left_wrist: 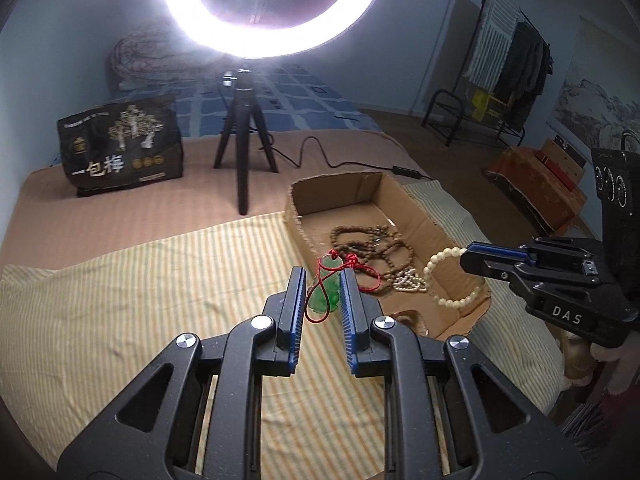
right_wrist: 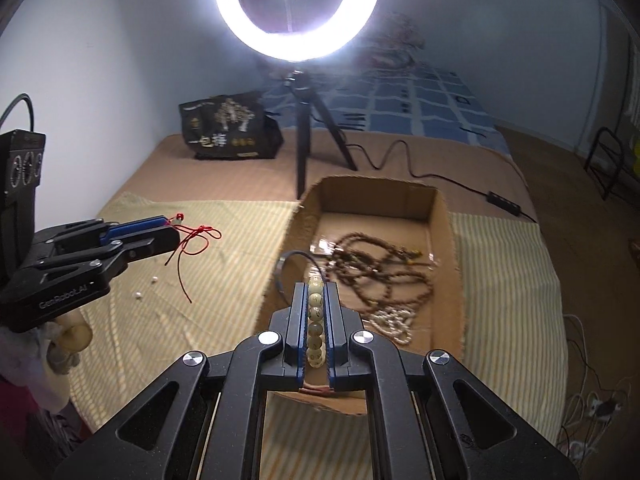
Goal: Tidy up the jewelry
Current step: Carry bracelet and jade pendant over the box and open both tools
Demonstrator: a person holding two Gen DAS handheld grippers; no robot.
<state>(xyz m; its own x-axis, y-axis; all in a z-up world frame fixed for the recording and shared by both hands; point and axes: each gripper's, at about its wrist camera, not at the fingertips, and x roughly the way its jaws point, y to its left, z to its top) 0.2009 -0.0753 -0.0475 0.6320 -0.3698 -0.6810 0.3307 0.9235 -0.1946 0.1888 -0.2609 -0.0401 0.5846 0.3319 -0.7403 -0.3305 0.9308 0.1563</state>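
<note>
Left wrist view: left tool (left_wrist: 323, 288) clamped on a green pendant (left_wrist: 325, 296), translucent, carved, strung on a red cord (left_wrist: 352, 260) with knots and loose trailing ends; pendant held above the striped cloth (left_wrist: 160, 300), just beside the near left corner of the cardboard box (left_wrist: 340, 192).

Right wrist view: right tool (right_wrist: 316, 296) clenched on a cream bead bracelet (right_wrist: 315, 320), round pale beads with dark markings, pinched in a line between the blue pads; bracelet held over the near edge of the cardboard box.

Inside the box: long brown bead strands (right_wrist: 380, 268) in a tangle across the floor, a small white pearl strand (right_wrist: 394, 320) at their near side.

Left of the box, on the cloth: two loose white beads (right_wrist: 146, 288).

Behind the box, on the bed: ring light (left_wrist: 272, 8) on a tripod, black printed bag (left_wrist: 120, 144).
</note>
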